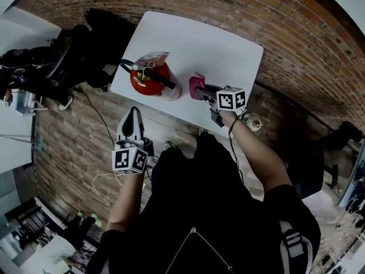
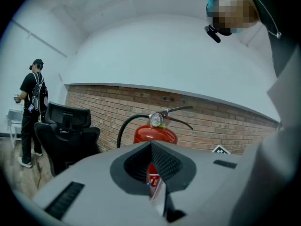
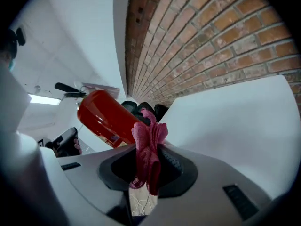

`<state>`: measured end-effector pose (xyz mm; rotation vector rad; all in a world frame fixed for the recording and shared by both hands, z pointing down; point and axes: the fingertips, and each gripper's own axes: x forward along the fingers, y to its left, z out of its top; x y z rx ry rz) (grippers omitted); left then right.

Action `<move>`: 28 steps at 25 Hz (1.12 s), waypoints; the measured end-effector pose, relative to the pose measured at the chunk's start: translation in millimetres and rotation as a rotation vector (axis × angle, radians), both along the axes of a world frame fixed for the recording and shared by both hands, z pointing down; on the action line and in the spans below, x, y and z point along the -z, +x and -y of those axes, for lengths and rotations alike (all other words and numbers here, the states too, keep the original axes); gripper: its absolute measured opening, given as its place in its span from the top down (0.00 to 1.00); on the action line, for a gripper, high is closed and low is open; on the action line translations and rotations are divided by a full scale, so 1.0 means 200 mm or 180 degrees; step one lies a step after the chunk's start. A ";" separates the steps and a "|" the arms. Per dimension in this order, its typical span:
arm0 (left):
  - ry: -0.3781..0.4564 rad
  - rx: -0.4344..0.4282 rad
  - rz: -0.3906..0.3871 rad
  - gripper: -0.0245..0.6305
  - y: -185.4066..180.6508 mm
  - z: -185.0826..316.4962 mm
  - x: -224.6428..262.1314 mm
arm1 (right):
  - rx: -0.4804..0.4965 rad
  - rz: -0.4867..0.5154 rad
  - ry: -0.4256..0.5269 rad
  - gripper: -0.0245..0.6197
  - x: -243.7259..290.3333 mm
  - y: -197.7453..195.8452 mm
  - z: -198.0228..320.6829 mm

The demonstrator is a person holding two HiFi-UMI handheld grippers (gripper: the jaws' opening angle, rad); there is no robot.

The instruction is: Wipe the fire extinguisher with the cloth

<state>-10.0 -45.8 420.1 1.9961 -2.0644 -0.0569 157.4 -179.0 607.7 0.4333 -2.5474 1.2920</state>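
Observation:
A red fire extinguisher (image 1: 149,80) with a black hose and lever stands upright near the front left of the white table (image 1: 211,44). My right gripper (image 1: 204,89) is shut on a bunched pink cloth (image 1: 195,87), held just right of the extinguisher and a little apart from it. In the right gripper view the cloth (image 3: 148,145) sticks out past the jaws, with the extinguisher (image 3: 101,114) beyond it. My left gripper (image 1: 133,114) hangs below the table's front edge, pointing at the extinguisher (image 2: 154,133). Its jaws are shut with nothing between them (image 2: 151,147).
A black office chair (image 1: 85,44) stands off the table's left side and also shows in the left gripper view as a chair (image 2: 66,126). A person (image 2: 32,102) stands beyond it. Cables (image 1: 105,181) lie on the brick-patterned floor by my left arm.

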 end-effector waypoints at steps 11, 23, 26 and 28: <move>-0.0350 0.0330 0.0088 0.92 -0.03 -0.03 -0.14 | 0.0443 -0.0596 -0.0745 0.79 -0.78 -0.26 0.17; -0.0523 0.0650 0.0069 0.92 -0.11 -0.14 -0.23 | 0.0527 -0.0859 -0.0995 0.79 -1.04 -0.37 0.20; -0.0520 0.0669 0.0022 0.92 -0.11 -0.15 -0.24 | 0.0564 -0.0818 -0.1051 0.80 -1.05 -0.39 0.20; -0.0520 0.0657 -0.0024 0.92 -0.09 -0.14 -0.24 | 0.0577 -0.0742 -0.1115 0.80 -1.03 -0.40 0.19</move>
